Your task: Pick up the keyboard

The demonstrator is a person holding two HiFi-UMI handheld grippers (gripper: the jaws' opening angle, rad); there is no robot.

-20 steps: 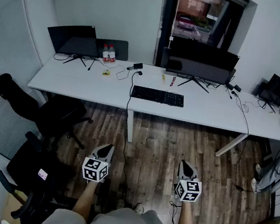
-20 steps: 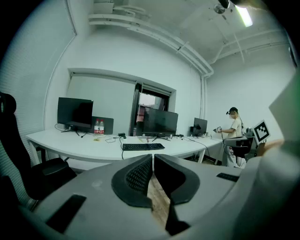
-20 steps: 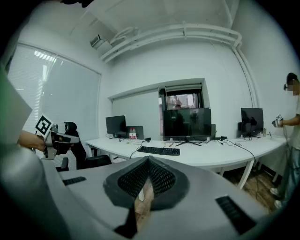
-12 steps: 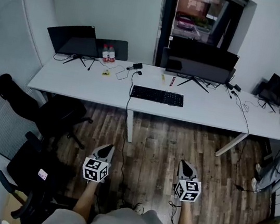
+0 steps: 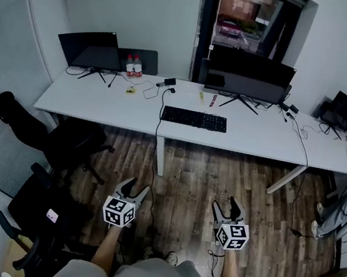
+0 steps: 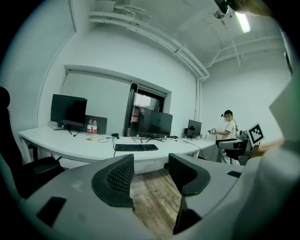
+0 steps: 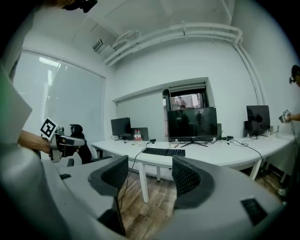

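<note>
Left hand-held gripper (image 5: pixel 136 188), right hand-held gripper (image 5: pixel 225 205) gape; keyboard (image 5: pixel 194 119) seemingly flat on desk (image 5: pixel 100 108).

I see a dim, bluish room where the white surface (image 5: pixel 99 113) stands out pale, and a ceiling strip light (image 6: pixel 243 21) flares in my left gripper view. Every view bows at its edges, and both gripper views darken to black corners.

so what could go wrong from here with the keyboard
A black cable runs beside the keyboard's left end and over the edge of the desk; lifting could snag it.
The left gripper and right gripper are open, far short of the desk; gripping the long keyboard at one end might let it tilt.
</note>
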